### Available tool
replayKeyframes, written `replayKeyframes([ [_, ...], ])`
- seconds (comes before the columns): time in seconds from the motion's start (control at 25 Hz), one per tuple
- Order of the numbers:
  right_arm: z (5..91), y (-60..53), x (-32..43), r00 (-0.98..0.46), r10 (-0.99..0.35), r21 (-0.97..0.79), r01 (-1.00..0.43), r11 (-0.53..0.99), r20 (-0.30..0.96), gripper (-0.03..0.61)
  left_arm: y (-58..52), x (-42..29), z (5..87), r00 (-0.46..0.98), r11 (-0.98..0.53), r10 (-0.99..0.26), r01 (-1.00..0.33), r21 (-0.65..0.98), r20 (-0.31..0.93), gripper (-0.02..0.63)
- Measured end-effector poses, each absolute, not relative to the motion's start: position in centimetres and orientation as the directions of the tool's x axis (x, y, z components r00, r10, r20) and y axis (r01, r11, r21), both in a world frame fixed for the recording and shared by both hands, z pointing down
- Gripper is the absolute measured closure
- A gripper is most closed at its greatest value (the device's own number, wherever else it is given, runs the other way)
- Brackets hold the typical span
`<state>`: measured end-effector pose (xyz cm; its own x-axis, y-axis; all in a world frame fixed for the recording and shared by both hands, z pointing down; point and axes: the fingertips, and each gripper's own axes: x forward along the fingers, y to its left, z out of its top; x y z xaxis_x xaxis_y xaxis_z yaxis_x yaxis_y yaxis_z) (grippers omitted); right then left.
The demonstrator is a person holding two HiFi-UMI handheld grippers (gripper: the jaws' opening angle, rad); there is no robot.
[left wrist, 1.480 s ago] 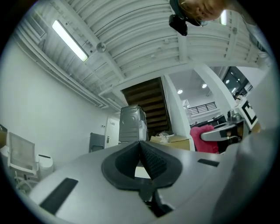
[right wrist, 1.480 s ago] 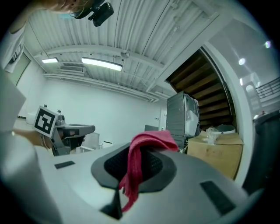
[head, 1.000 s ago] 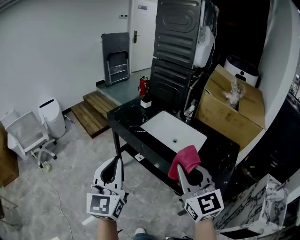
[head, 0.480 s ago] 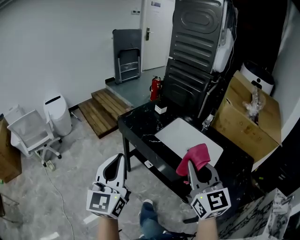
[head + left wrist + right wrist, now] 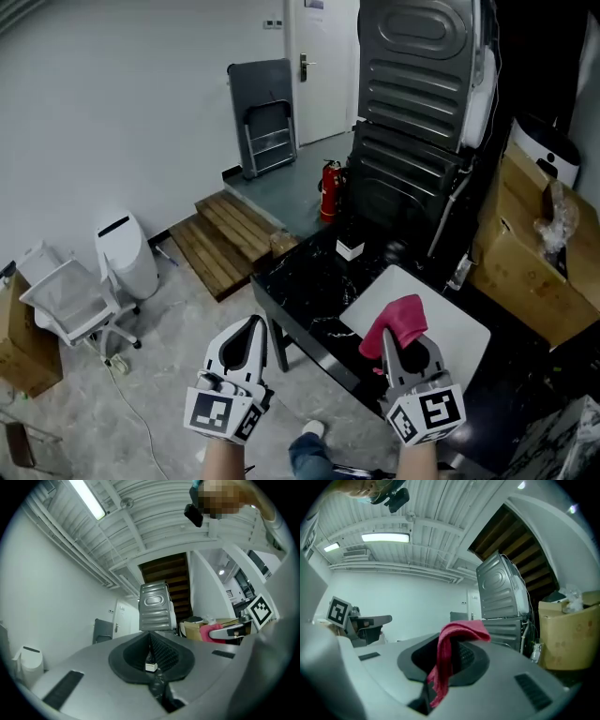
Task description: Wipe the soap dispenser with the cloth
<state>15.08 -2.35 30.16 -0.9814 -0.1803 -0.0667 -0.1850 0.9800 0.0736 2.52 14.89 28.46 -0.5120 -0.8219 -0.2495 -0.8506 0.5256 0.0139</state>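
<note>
A small white soap dispenser (image 5: 350,249) stands on the black counter (image 5: 305,281), at the back left of the white sink basin (image 5: 450,328). My right gripper (image 5: 391,335) is shut on a red cloth (image 5: 397,322), which hangs over the basin's near edge in the head view. In the right gripper view the cloth (image 5: 446,656) drapes down from the closed jaws of that gripper (image 5: 454,641). My left gripper (image 5: 254,323) is shut and empty, held over the floor just left of the counter's near corner. In its own view the left gripper (image 5: 150,637) points toward the grey machine.
Behind the counter stand a tall grey machine (image 5: 412,103), a red fire extinguisher (image 5: 328,190) and a cardboard box (image 5: 525,262). A wooden platform (image 5: 230,239), a white bin (image 5: 127,255) and a white chair (image 5: 75,305) sit on the floor at left.
Both grippers have come forward toward the counter, and the counter and dispenser now appear nearer. The right gripper still holds the red cloth; the left stays shut.
</note>
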Motion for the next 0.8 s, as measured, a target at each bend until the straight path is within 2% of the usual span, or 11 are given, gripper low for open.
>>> replayKeyframes([
  [0.4, 32.1, -11.6, 5.1, -0.958, -0.287, 0.023, -0.288, 0.957, -0.015, 0.529, 2.6, -9.0, 29.7, -0.364, 0.361, -0.909, -0.931, 0.053, -0.203, 0.598],
  [0.48, 32.0, -12.8, 4.3, -0.952, -0.307, 0.018, -0.307, 0.951, -0.015, 0.529, 0.6, -9.9, 30.0, -0.326, 0.323, -0.928, -0.945, 0.047, -0.180, 0.598],
  [0.68, 31.9, -15.4, 3.9, -0.930, -0.367, 0.012, -0.367, 0.930, -0.015, 0.529, -4.4, -9.5, 30.6, -0.166, 0.179, -0.976, -0.979, -0.094, -0.139, 0.600],
  [0.8, 32.3, -16.7, 3.5, -0.914, -0.407, 0.010, -0.407, 0.913, -0.005, 0.529, -6.9, -10.5, 31.2, -0.109, 0.118, -0.984, -0.992, -0.054, -0.139, 0.600],
])
